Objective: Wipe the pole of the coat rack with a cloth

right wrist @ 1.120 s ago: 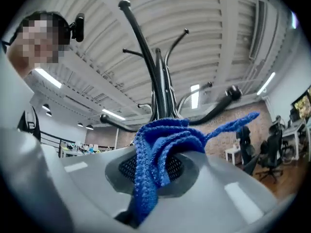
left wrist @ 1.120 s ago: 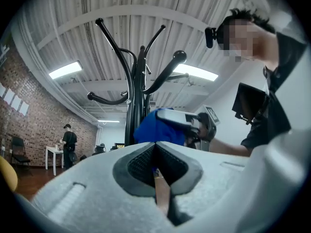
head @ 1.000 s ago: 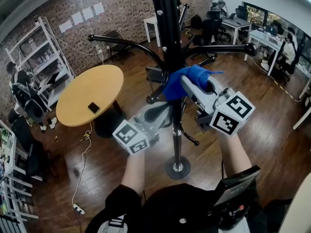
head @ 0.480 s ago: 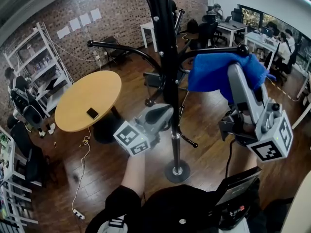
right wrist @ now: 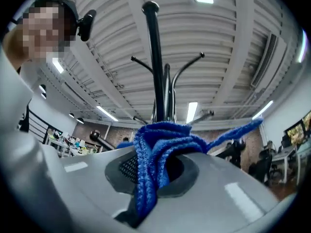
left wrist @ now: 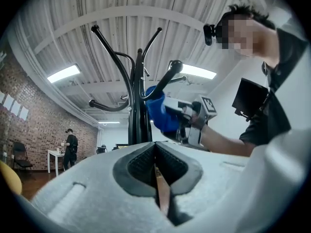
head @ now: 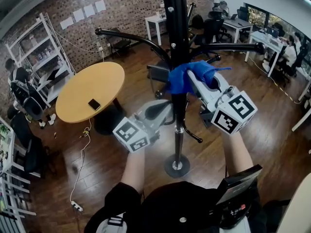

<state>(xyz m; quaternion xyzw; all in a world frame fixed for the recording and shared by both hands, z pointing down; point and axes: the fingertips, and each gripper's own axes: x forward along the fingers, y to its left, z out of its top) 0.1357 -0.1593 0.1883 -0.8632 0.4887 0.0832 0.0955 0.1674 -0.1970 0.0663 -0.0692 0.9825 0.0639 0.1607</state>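
Up against the black pole (head: 179,57) of the coat rack, midway up in the head view, the blue cloth (head: 187,76) is bunched on the pole's right side at the tip of the right gripper (head: 194,81). The right gripper view adds what the head view can't. Its jaws are clamped on the cloth (right wrist: 158,149), folds spill out between them, one strand trails off right, and the pole rises straight behind.

Lower and to the left, the left gripper (head: 165,111) sits just beside the pole; from above I can't tell whether it touches. Its own view settles the jaws: pressed together, nothing between them. It also catches the cloth on the pole from the other side.

In the head view the pole's top is cut off, and the cloth covers the stretch behind it. The round base (head: 177,166) stands on the dark wooden floor (head: 121,159), near the person. Far left is a round yellow bench (head: 90,89) with a small dark flat thing (head: 94,104) I can't identify. Beyond are a brick wall (head: 126,8), white shelves (head: 43,52), and desks (head: 265,35) with people at far right.
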